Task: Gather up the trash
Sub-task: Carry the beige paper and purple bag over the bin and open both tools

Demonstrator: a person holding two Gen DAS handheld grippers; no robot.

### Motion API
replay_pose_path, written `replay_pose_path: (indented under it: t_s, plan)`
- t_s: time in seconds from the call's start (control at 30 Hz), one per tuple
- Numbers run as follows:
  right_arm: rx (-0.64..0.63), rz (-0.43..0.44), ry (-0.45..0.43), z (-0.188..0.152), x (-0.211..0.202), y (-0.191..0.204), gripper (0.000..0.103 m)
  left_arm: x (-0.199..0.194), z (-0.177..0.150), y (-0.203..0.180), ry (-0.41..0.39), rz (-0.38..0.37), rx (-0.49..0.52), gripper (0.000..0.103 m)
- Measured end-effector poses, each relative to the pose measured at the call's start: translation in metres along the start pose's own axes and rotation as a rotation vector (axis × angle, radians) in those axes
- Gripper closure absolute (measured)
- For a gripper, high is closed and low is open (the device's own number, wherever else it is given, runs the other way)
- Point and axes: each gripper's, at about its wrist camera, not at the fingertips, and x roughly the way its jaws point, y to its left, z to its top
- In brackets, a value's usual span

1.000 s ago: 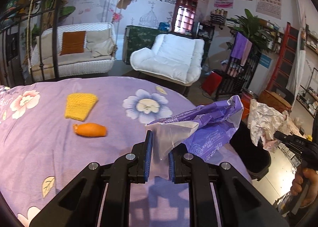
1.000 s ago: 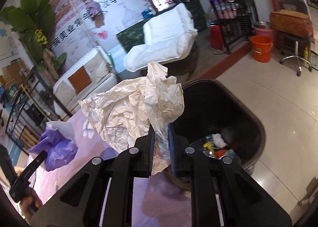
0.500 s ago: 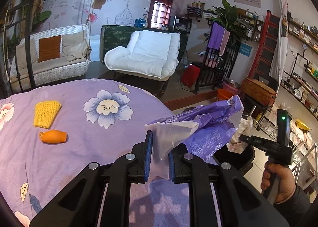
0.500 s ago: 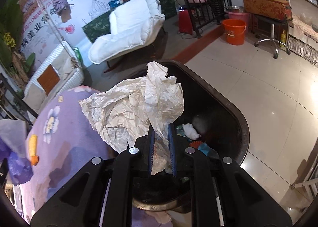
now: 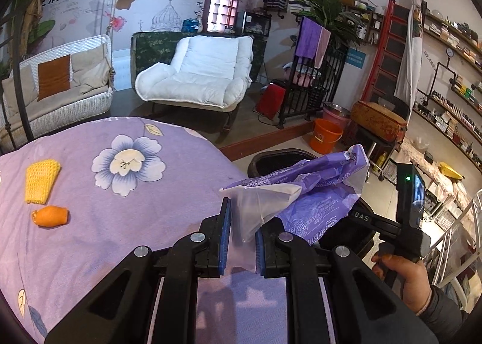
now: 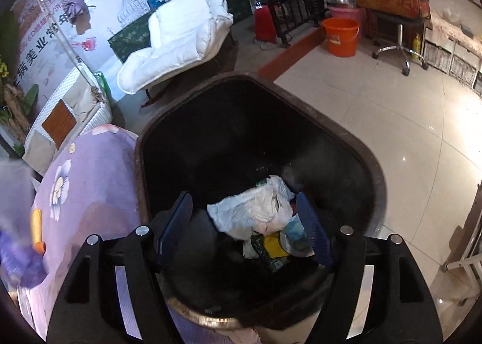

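Note:
My left gripper (image 5: 242,234) is shut on a crumpled purple plastic bag (image 5: 313,190), held above the right edge of the purple flowered table (image 5: 126,223). My right gripper (image 6: 245,226) is open and empty, right over the black trash bin (image 6: 376,175). The crumpled white paper (image 6: 253,211) lies inside the bin on other litter. The bin's rim (image 5: 271,154) also shows in the left wrist view behind the bag. An orange peel (image 5: 49,216) and a yellow foam net (image 5: 40,181) lie on the table at the left.
The bin stands on the tiled floor tight against the table's edge (image 6: 90,181). An orange bucket (image 6: 342,35), a stool (image 6: 397,25) and a white armchair (image 5: 198,73) stand farther off. The hand with the right gripper's handle (image 5: 403,229) is at the right.
My right gripper opened over the bin and the crumpled white paper dropped into it. My left gripper moved right toward the bin, still holding the purple bag.

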Motion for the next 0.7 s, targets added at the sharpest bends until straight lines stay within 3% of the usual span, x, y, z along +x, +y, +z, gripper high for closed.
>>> replay_pose_path:
  t_s: [0.4, 0.7]
  plan:
    - [-0.068, -0.022, -0.122, -0.018, -0.075, -0.022, 0.021, 0.055, 0.014, -0.05, 0.078, -0.044, 0.111, 0.088]
    - [-0.012, -0.074, -0.154, -0.021, -0.094, -0.061, 0.019, 0.099, 0.019, -0.088, 0.165, -0.067, 0.203, 0.088]
